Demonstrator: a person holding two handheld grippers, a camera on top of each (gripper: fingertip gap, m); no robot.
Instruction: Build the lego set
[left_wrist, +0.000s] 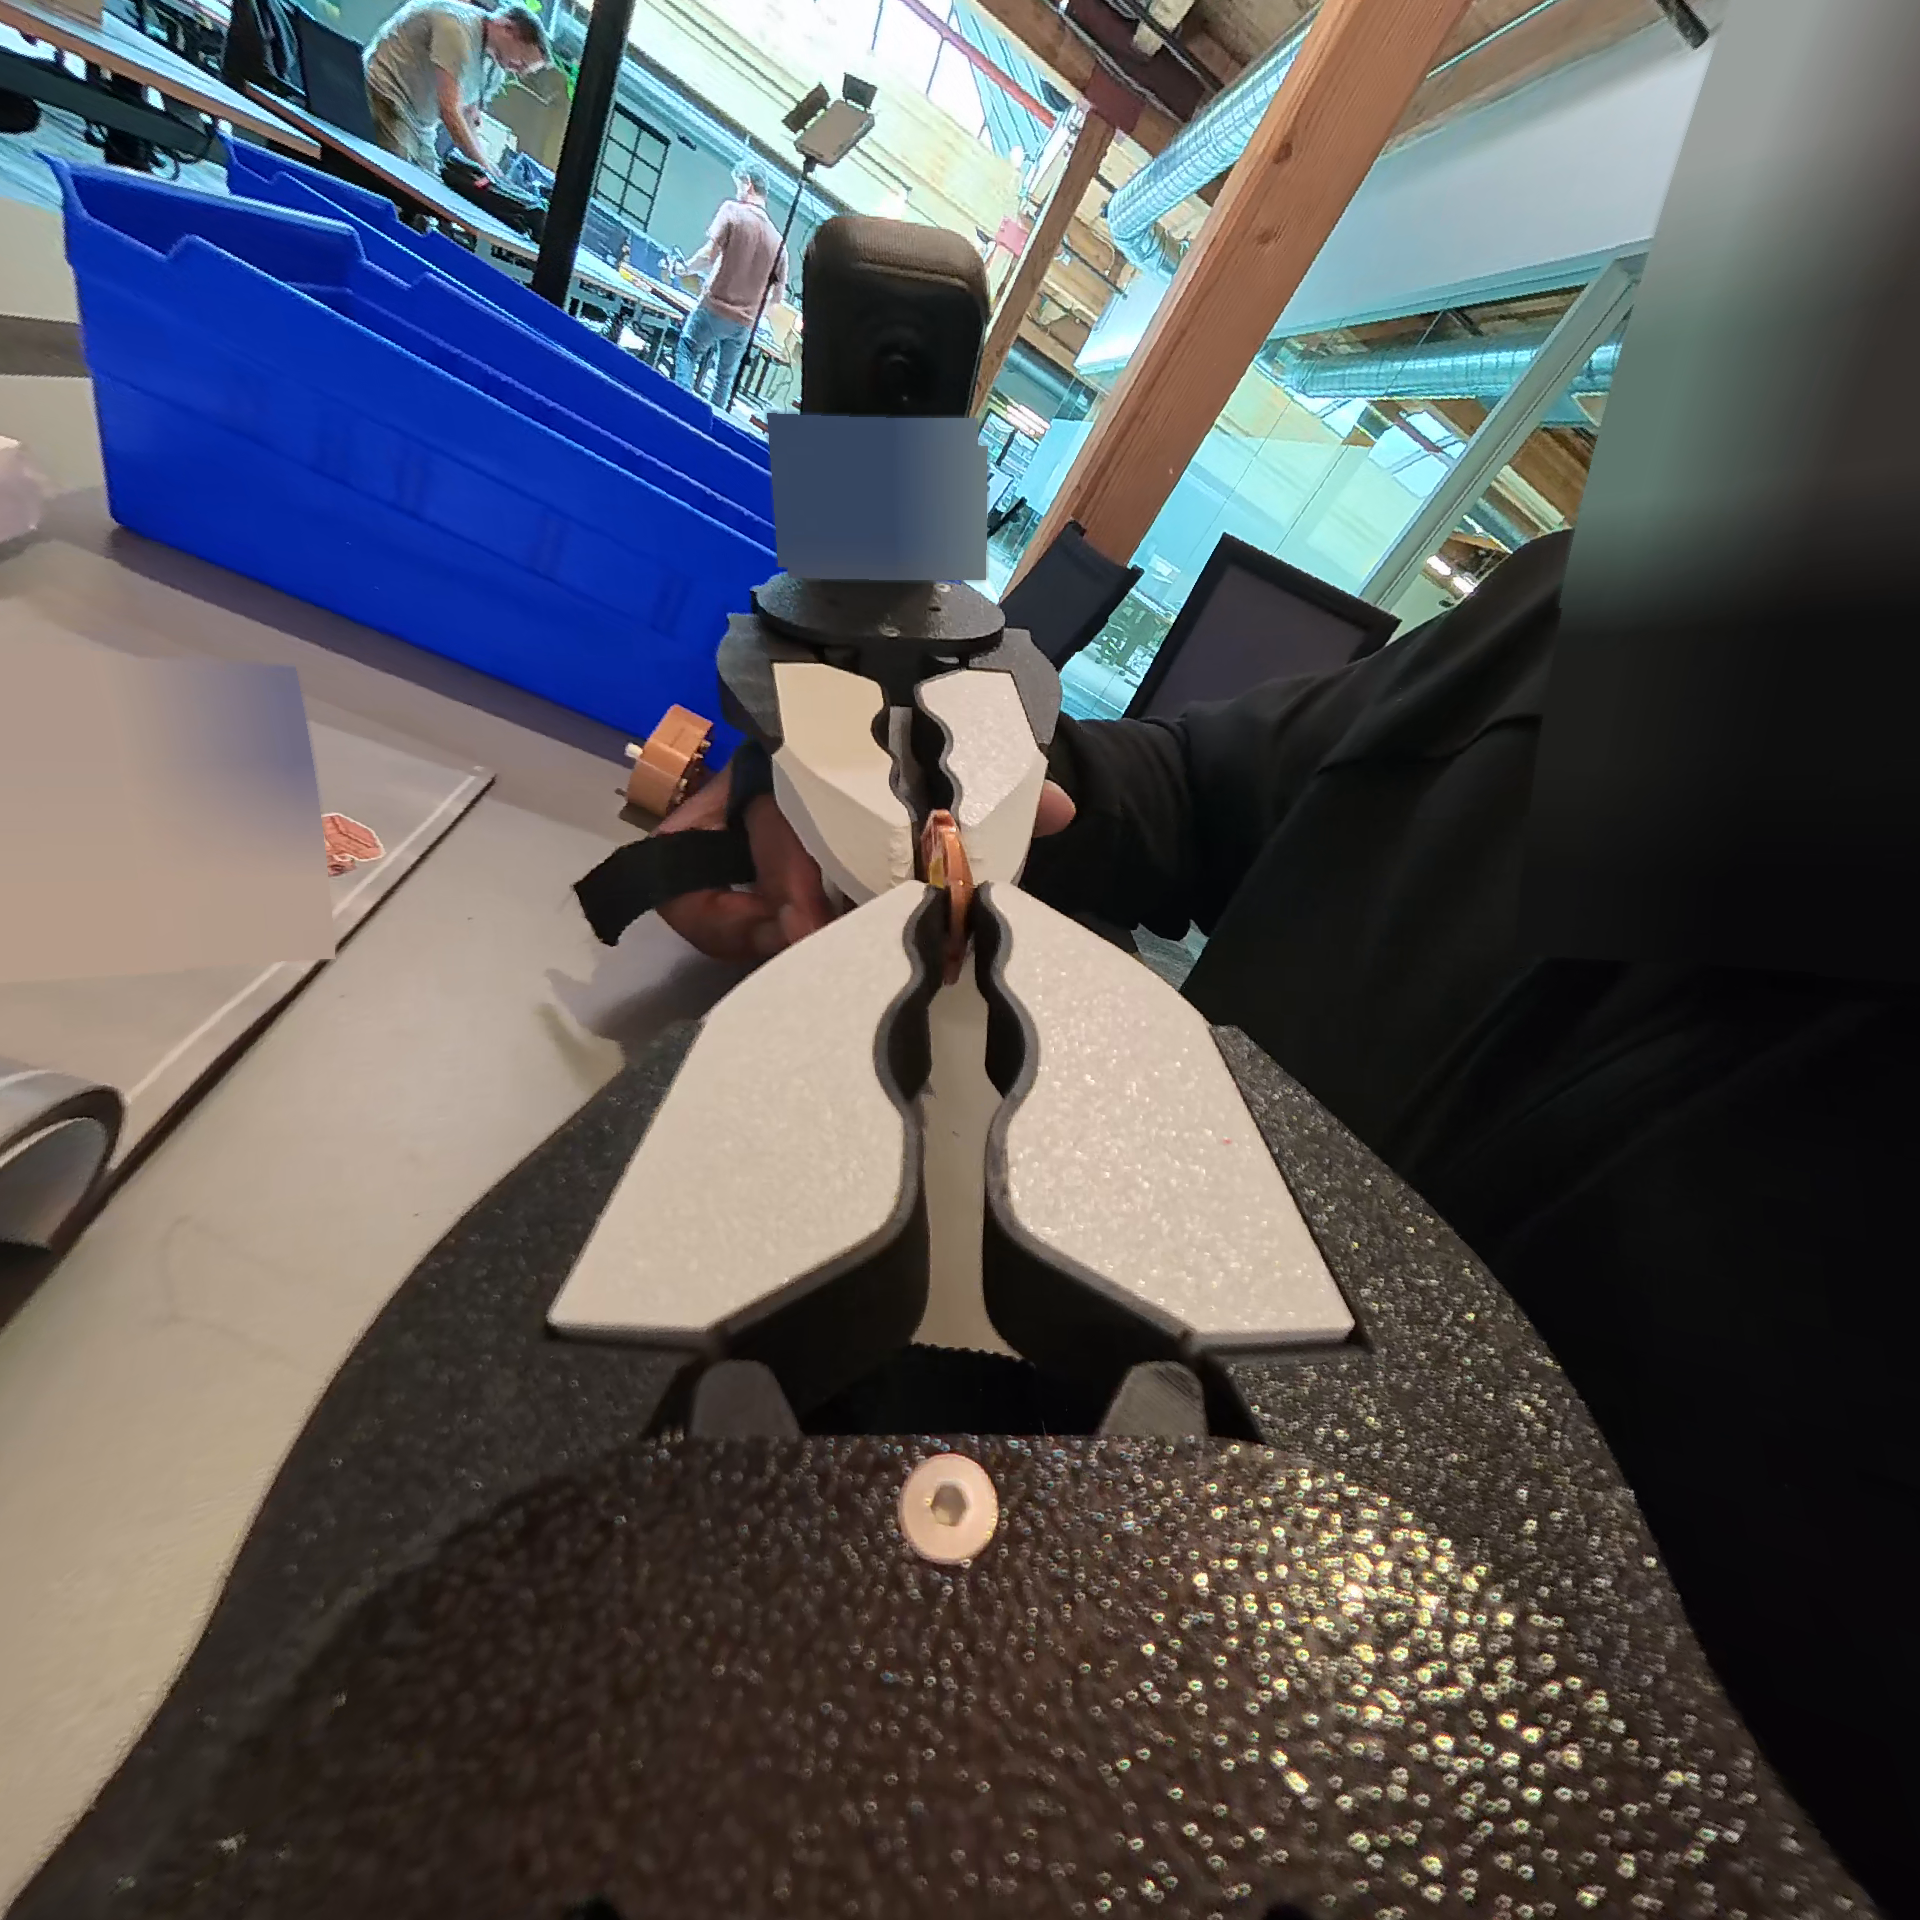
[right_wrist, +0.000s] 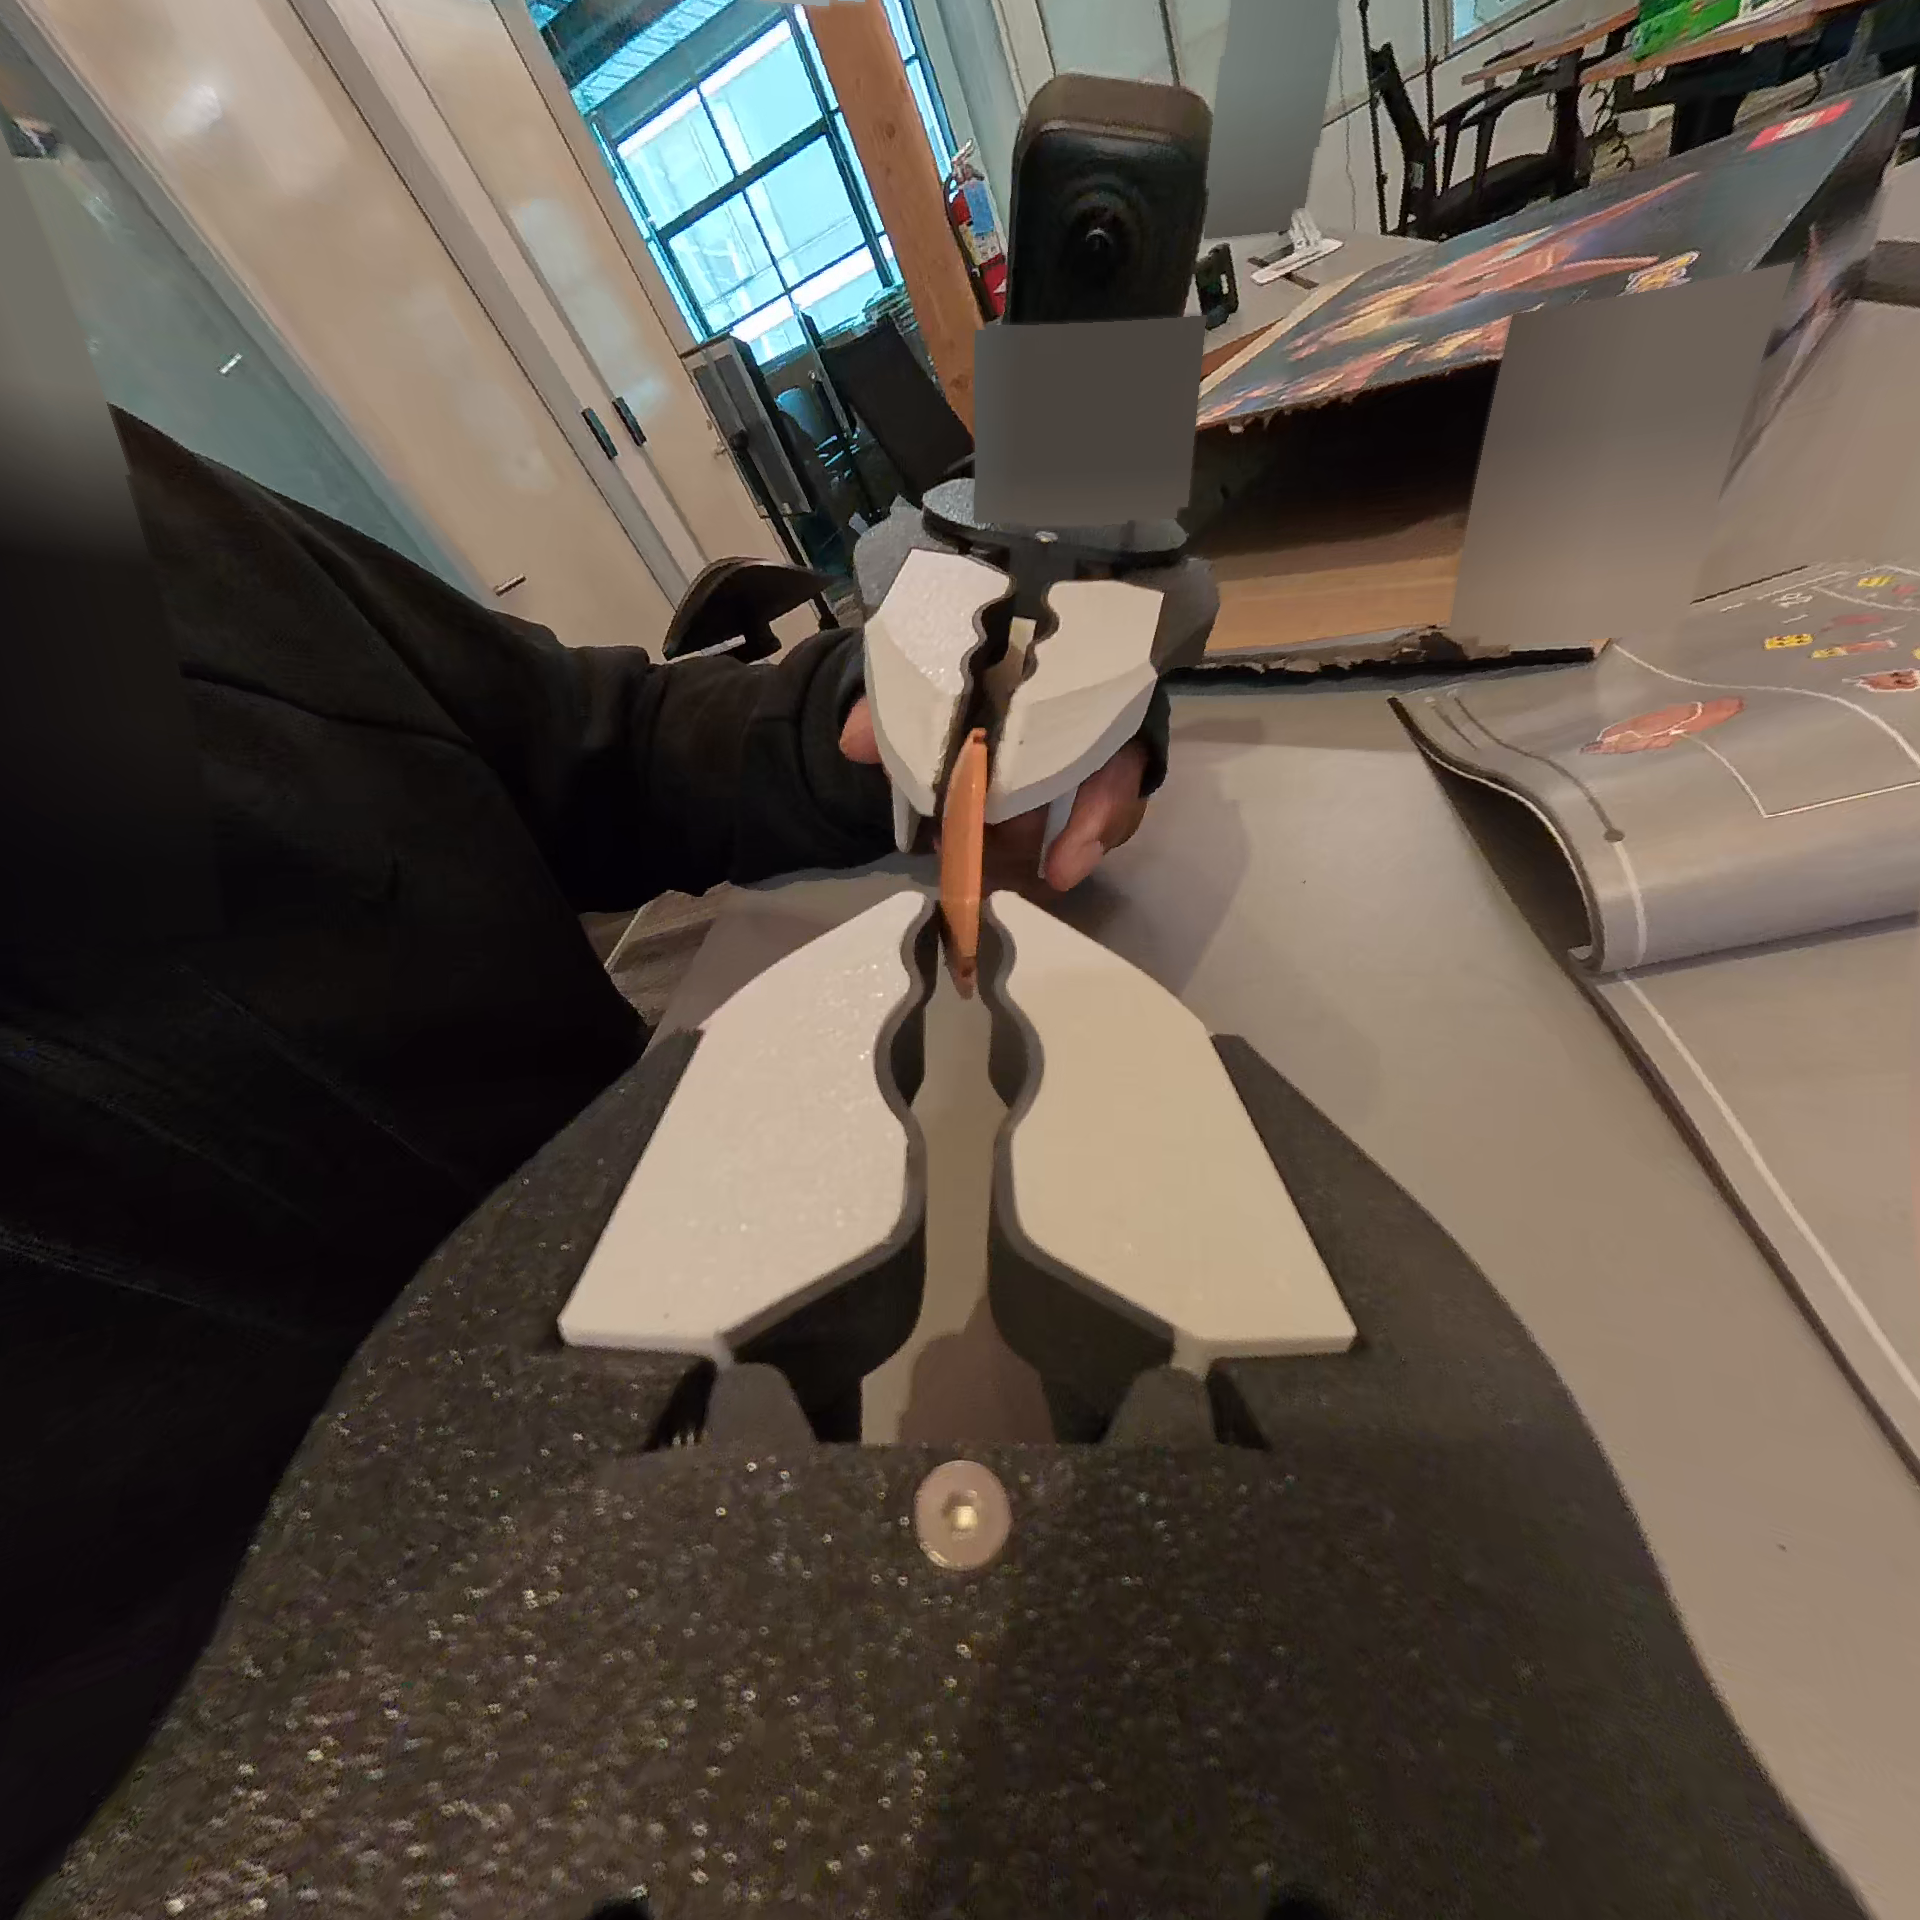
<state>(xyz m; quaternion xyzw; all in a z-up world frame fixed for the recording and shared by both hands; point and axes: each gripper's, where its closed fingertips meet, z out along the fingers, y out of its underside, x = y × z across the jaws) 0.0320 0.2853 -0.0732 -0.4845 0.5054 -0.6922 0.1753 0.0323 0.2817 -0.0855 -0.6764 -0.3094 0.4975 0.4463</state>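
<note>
Both grippers, left (left_wrist: 951, 914) and right (right_wrist: 961, 925), fingers clamping thin orange disc (right_wrist: 963, 831) edge-on above desk (right_wrist: 1351, 935); uneven pull risking slip, drop.

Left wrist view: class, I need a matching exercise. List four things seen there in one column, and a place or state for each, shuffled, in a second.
1. thin orange piece
2. blue bins
3. round tan part
4. open booklet

a. flat at the table's left
b. alone on the table, by the bins
c. clamped between both grippers' tips
d. in a row at the table's back

1-c, 2-d, 3-b, 4-a
</note>
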